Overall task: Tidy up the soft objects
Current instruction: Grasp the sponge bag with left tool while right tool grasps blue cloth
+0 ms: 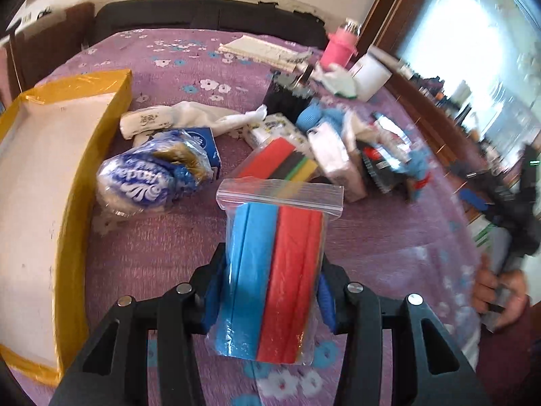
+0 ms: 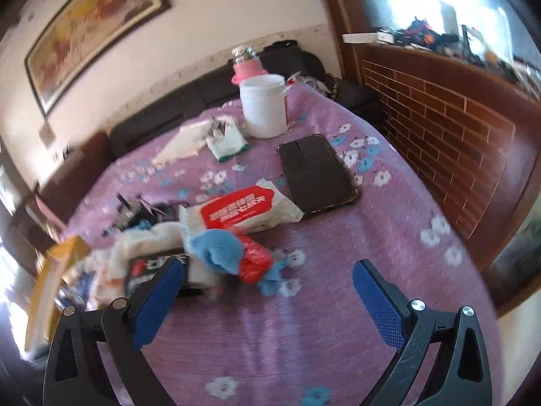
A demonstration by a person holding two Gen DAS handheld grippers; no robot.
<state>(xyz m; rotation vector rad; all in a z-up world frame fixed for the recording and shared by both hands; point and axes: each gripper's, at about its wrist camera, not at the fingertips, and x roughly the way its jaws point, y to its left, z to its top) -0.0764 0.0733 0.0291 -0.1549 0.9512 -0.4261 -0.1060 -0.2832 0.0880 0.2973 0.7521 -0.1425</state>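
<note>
My left gripper (image 1: 270, 270) is shut on a clear zip bag of blue and red sponge strips (image 1: 275, 237), held above the purple flowered cloth. Ahead lie a second bag of coloured strips (image 1: 282, 162), a blue-and-white wrapped pack (image 1: 145, 179), white socks (image 1: 182, 120) and a pink tissue pack (image 1: 334, 159). The yellow-edged box (image 1: 37, 182) lies open at the left. My right gripper (image 2: 267, 284) is open and empty above the cloth. Just beyond it lie a blue cloth (image 2: 216, 247), a red packet (image 2: 255, 260) and a red-and-white wipes pack (image 2: 240, 208).
A black phone (image 2: 316, 174), a white tub (image 2: 263, 105) and a pink-lidded jar (image 2: 247, 64) sit at the far side. A notebook (image 1: 257, 49) lies at the back. A brick-patterned wooden wall (image 2: 449, 135) runs along the right. The right hand and gripper show in the left wrist view (image 1: 507, 237).
</note>
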